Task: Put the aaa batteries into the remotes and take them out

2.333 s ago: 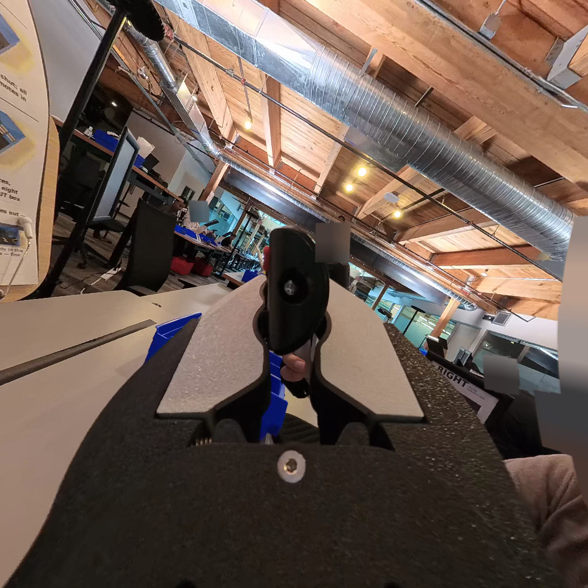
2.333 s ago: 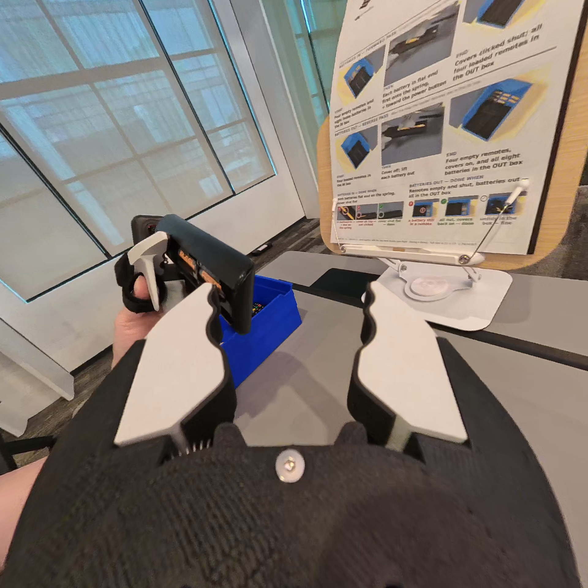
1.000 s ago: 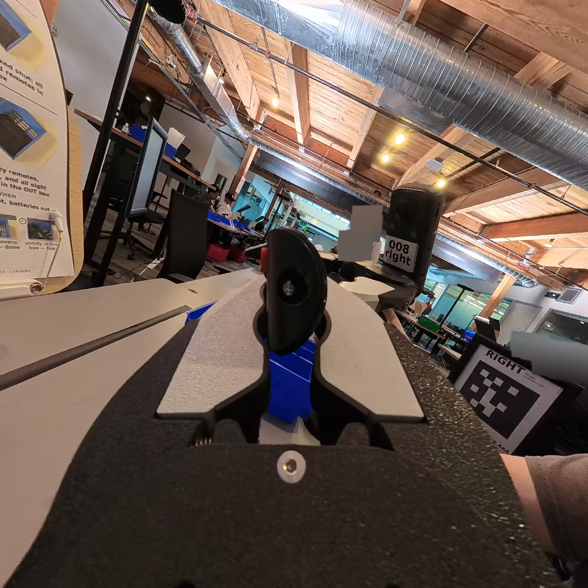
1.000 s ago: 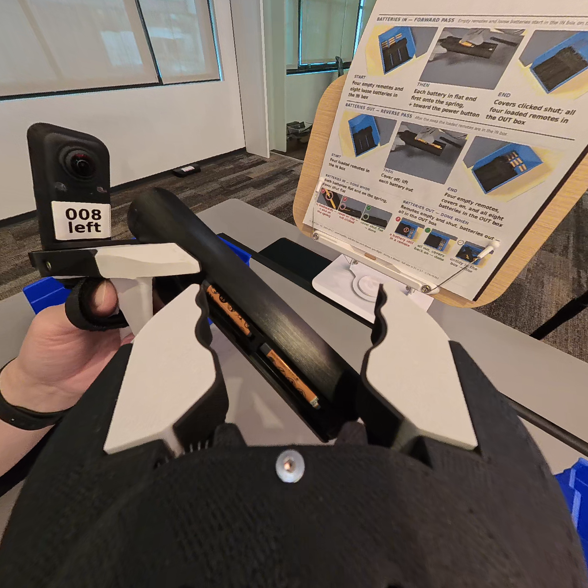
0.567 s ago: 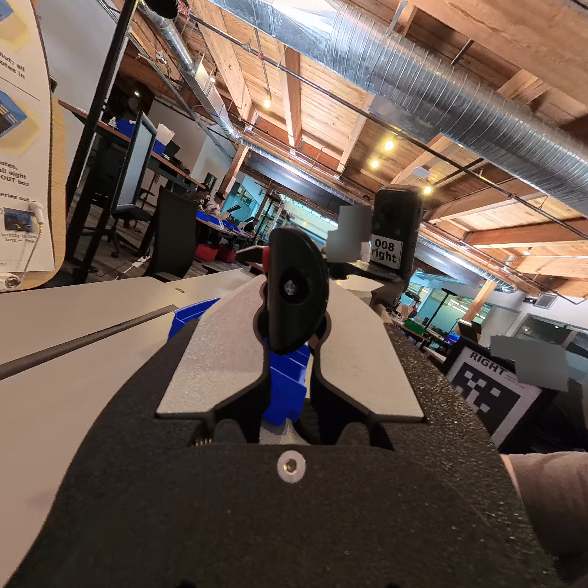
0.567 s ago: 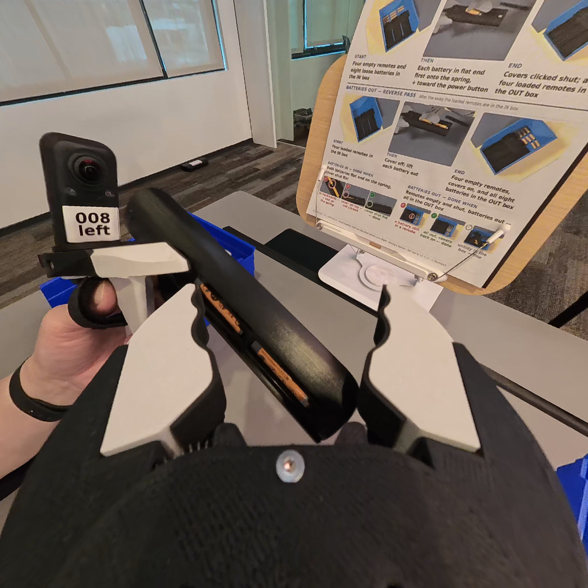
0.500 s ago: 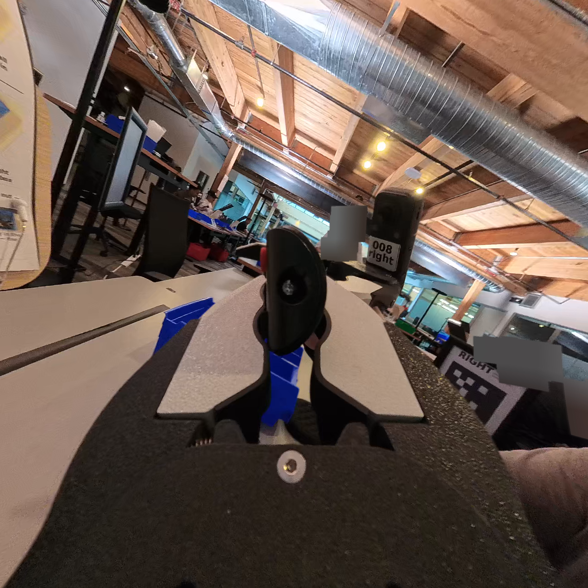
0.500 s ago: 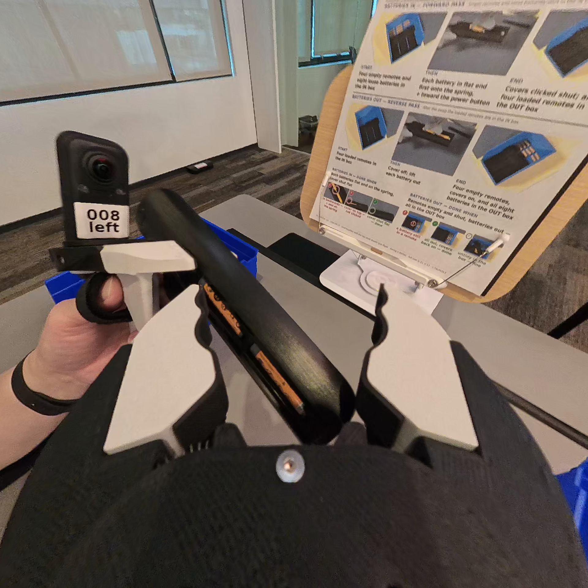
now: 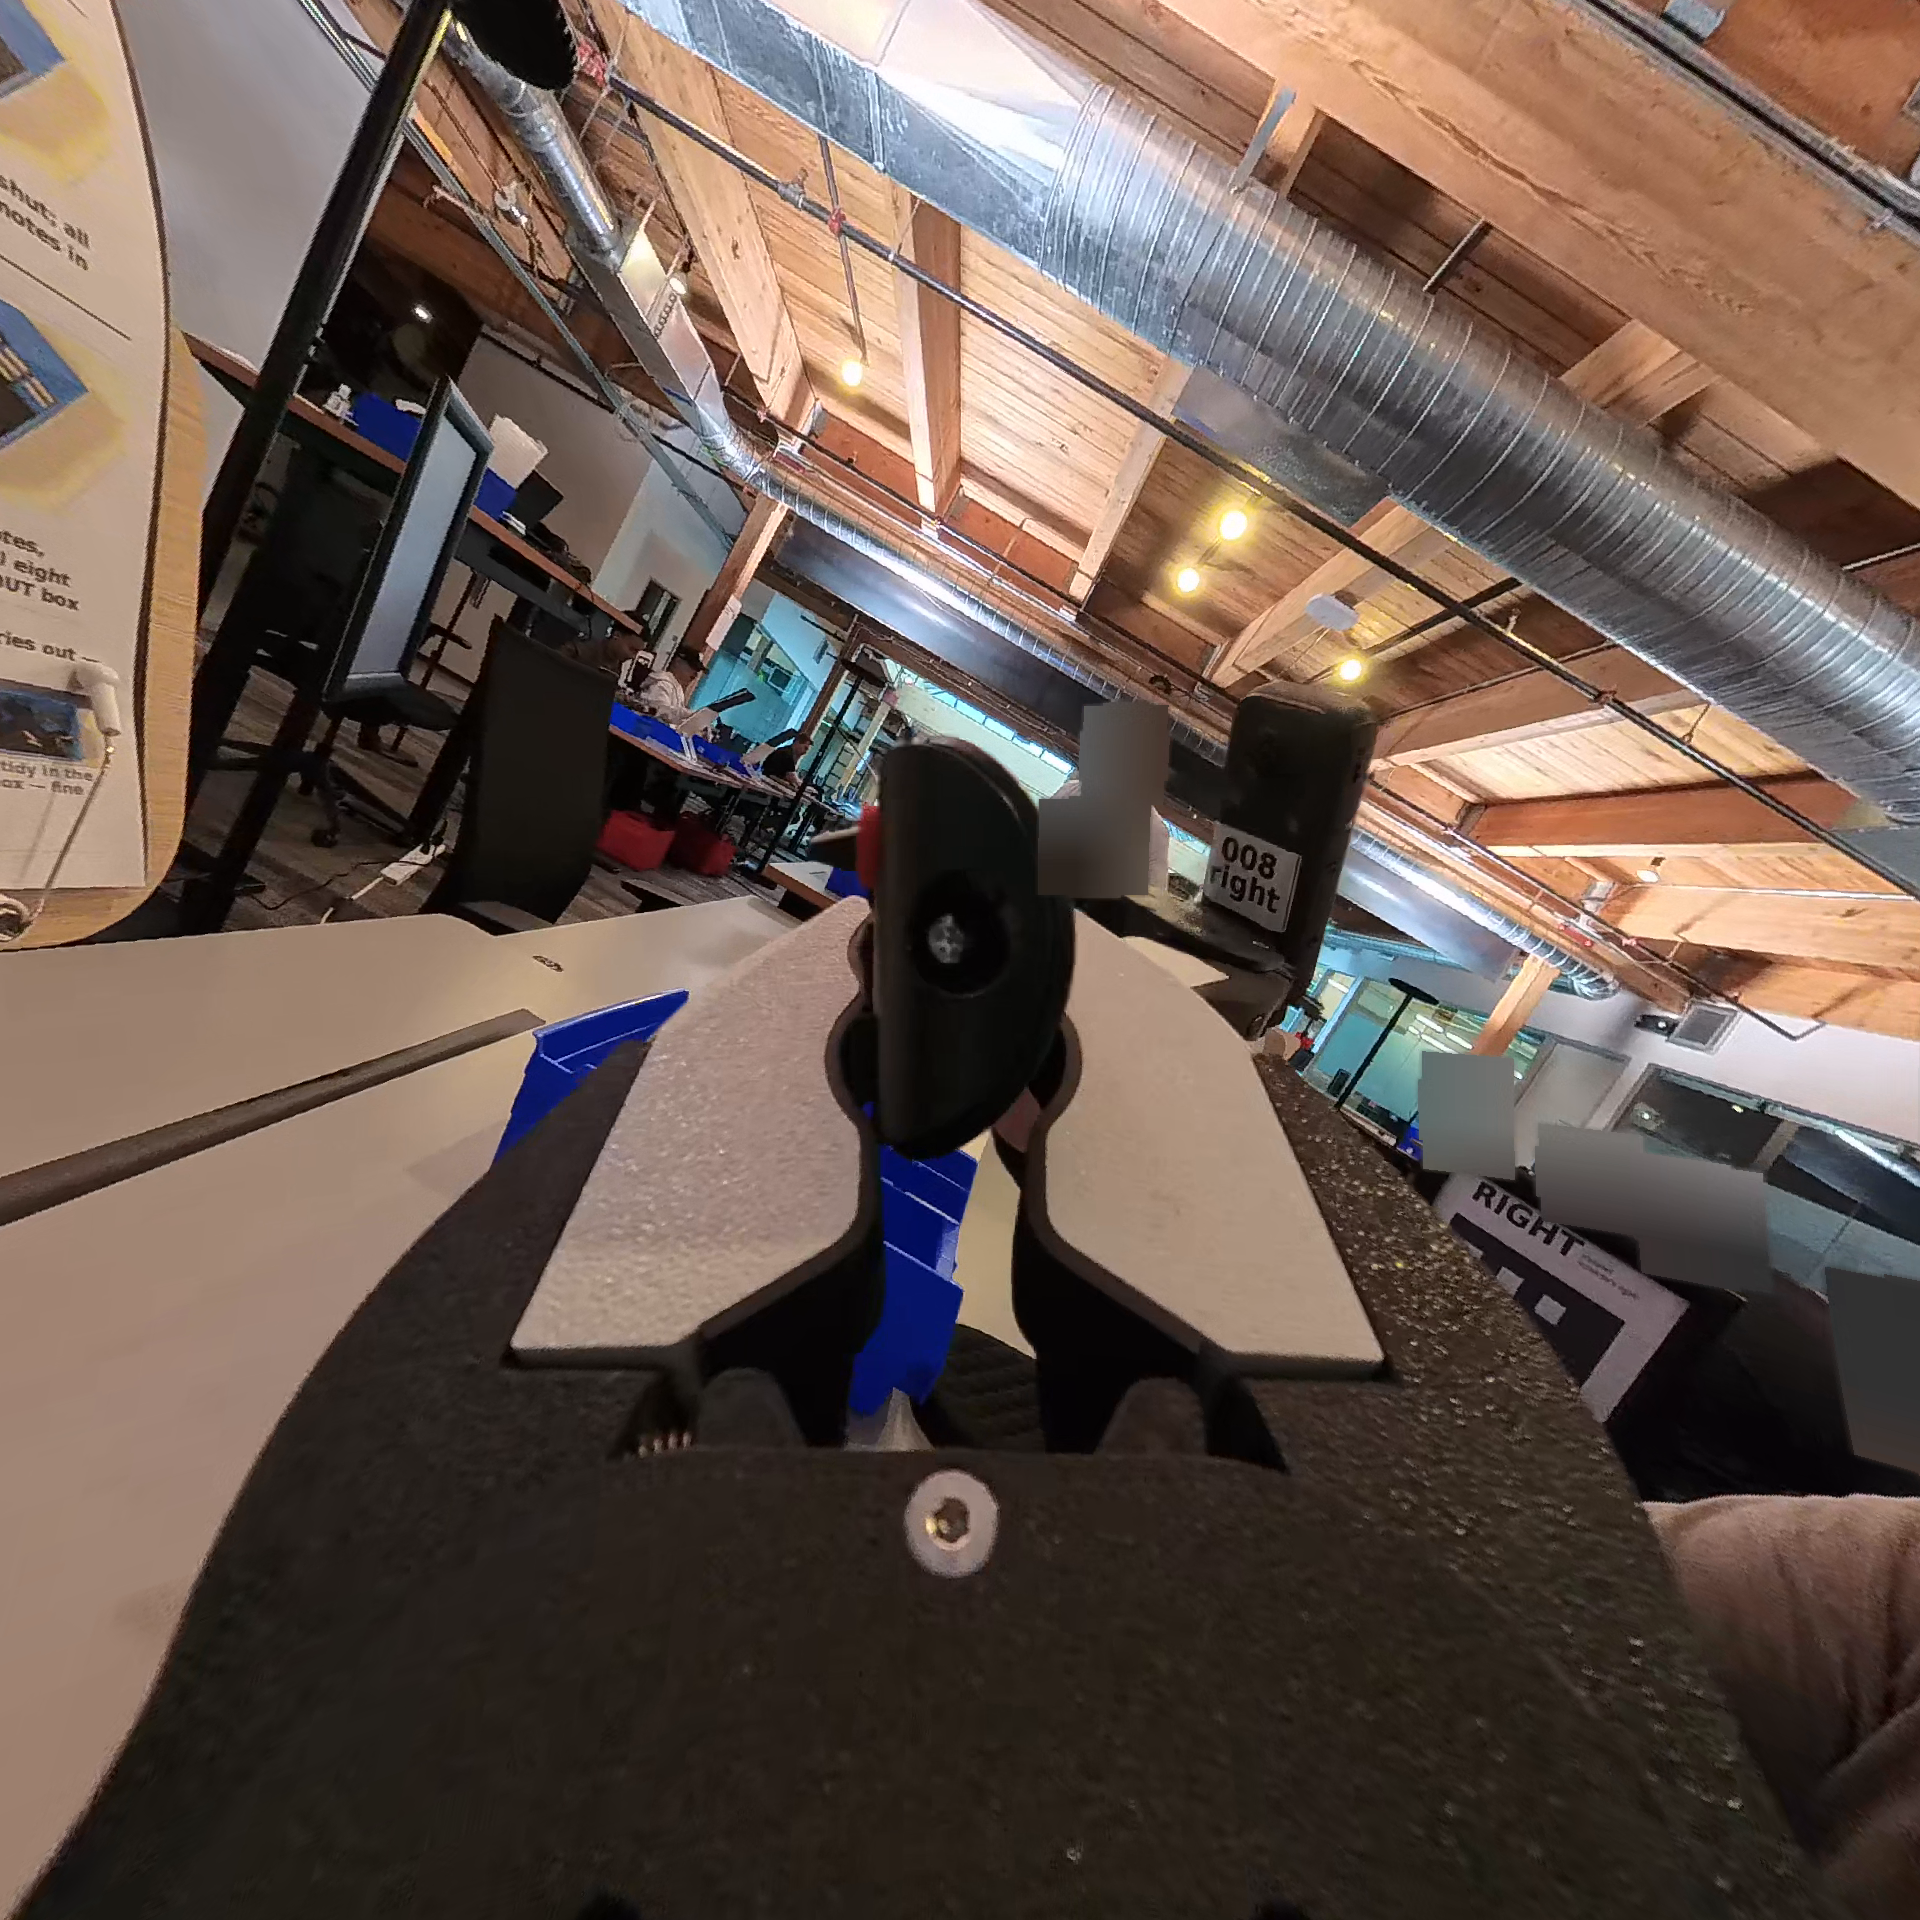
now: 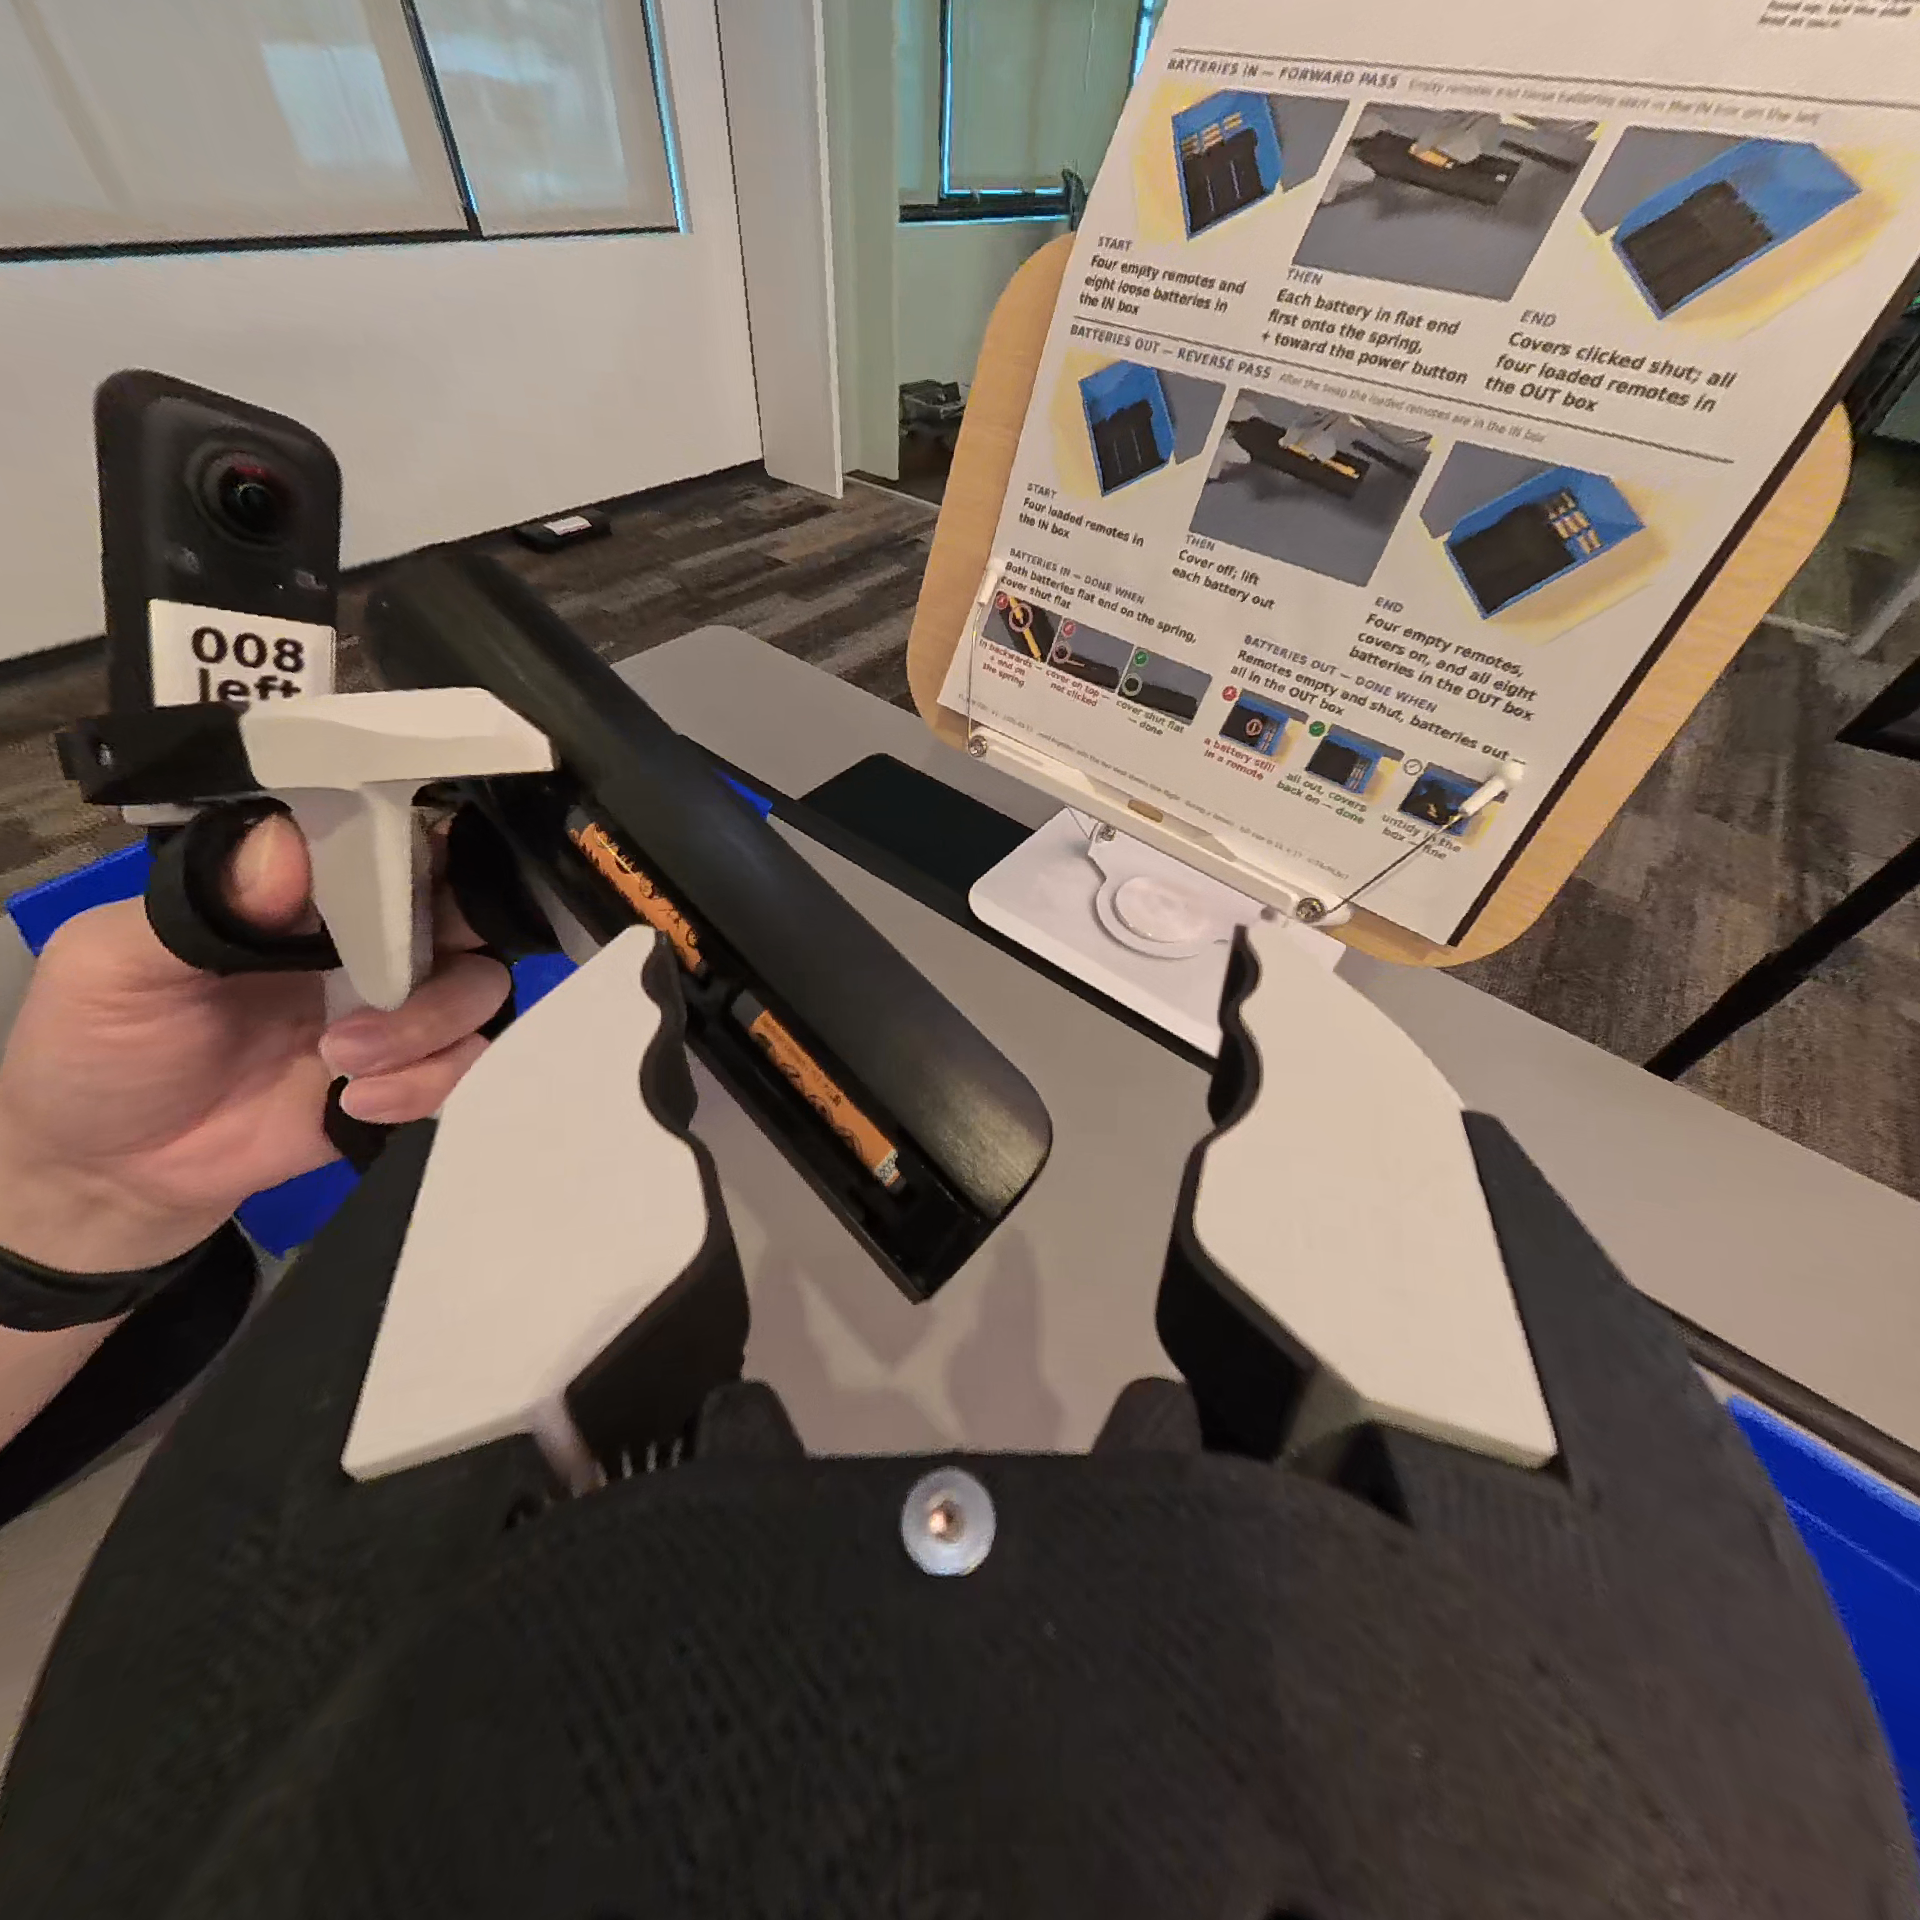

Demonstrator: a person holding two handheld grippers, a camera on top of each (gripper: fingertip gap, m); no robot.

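Note:
In the left wrist view my left gripper (image 9: 961,935) is shut on the end of a black remote (image 9: 961,997), seen end-on with a red button on its edge. In the right wrist view the same remote (image 10: 790,935) slants down from the left gripper (image 10: 468,769) toward me, above the table. Its battery compartment is open and two orange AAA batteries (image 10: 821,1101) lie in it in a row. My right gripper (image 10: 951,966) is open and empty. The remote's near end lies between its fingers (image 10: 561,1143) without touching them.
An instruction board (image 10: 1403,468) stands on a white base at the back of the grey table (image 10: 1558,1143). Blue bins sit at the left (image 10: 281,1216) and lower right (image 10: 1849,1558). One blue bin (image 9: 582,1049) also shows in the left wrist view.
The remote's near end has drawn away from the base of my right gripper's jaws and now sits farther out between the fingers. The left gripper's view has swung slightly.

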